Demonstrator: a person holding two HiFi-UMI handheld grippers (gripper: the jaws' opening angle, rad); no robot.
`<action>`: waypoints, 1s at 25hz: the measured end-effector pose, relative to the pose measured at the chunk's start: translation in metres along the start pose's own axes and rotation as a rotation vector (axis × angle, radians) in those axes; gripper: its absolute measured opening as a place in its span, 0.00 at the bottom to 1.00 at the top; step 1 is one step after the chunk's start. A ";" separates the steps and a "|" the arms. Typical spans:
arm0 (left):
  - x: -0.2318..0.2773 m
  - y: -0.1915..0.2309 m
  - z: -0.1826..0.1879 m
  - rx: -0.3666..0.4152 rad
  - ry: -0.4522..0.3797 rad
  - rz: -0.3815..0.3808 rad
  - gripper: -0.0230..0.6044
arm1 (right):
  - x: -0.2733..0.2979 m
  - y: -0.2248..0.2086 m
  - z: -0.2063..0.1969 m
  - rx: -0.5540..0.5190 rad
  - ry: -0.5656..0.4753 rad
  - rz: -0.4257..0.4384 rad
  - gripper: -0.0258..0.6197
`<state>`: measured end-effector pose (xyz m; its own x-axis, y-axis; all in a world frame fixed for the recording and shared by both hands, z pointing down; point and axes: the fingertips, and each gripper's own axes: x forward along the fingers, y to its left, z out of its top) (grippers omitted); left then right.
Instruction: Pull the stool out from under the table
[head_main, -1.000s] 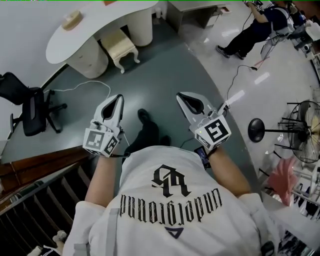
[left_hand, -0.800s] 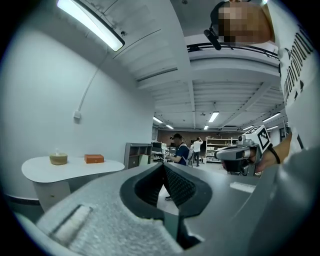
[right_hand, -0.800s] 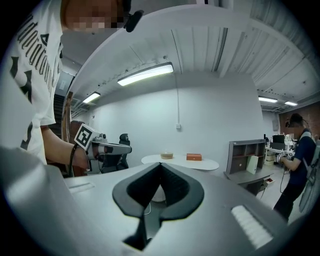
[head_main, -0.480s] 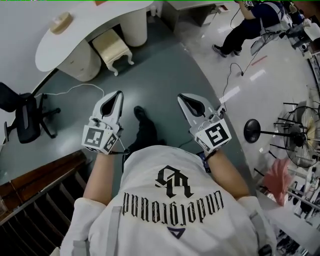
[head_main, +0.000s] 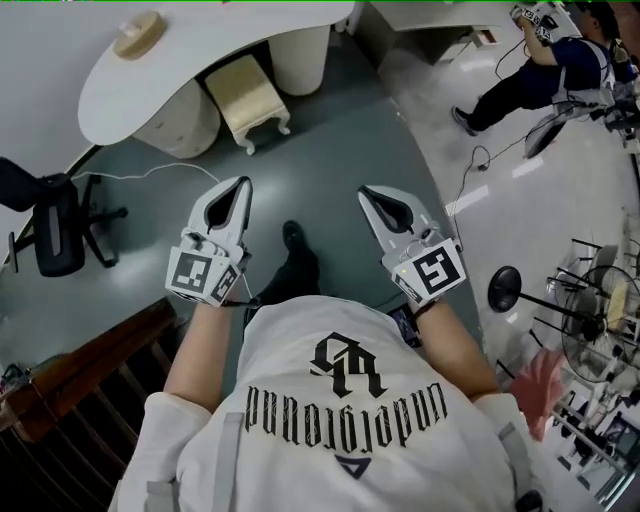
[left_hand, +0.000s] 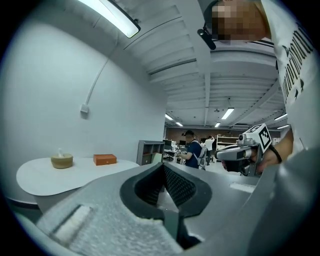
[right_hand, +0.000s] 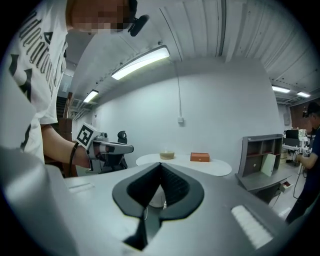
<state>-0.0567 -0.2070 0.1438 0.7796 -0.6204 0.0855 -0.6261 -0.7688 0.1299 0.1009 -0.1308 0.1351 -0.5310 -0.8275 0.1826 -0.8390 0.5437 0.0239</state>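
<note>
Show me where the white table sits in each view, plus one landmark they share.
Head view: white table at upper left, stool partly under it.
Left gripper view: white table at lower left.
Right gripper view: white table at centre, slightly right.
Shared landmark: tan round dish on the tabletop, in all three views.

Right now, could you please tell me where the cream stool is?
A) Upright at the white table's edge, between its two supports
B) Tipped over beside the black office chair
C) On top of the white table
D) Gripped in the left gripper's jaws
A: the stool stands upright on the floor at the edge of the white table, between its two rounded supports, while the left gripper and right gripper have shut, empty jaws well short of it.
</note>
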 end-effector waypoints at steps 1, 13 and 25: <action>0.005 0.012 0.001 -0.004 0.006 0.008 0.05 | 0.016 -0.005 -0.001 0.008 0.007 0.006 0.04; 0.059 0.136 -0.011 0.008 0.028 0.050 0.05 | 0.167 -0.036 -0.015 0.027 0.067 0.094 0.04; 0.089 0.155 -0.048 0.055 0.097 0.169 0.05 | 0.217 -0.066 -0.049 0.033 0.101 0.232 0.04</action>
<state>-0.0831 -0.3740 0.2191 0.6596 -0.7256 0.1961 -0.7459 -0.6641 0.0516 0.0464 -0.3393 0.2213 -0.6969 -0.6615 0.2771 -0.7000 0.7114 -0.0621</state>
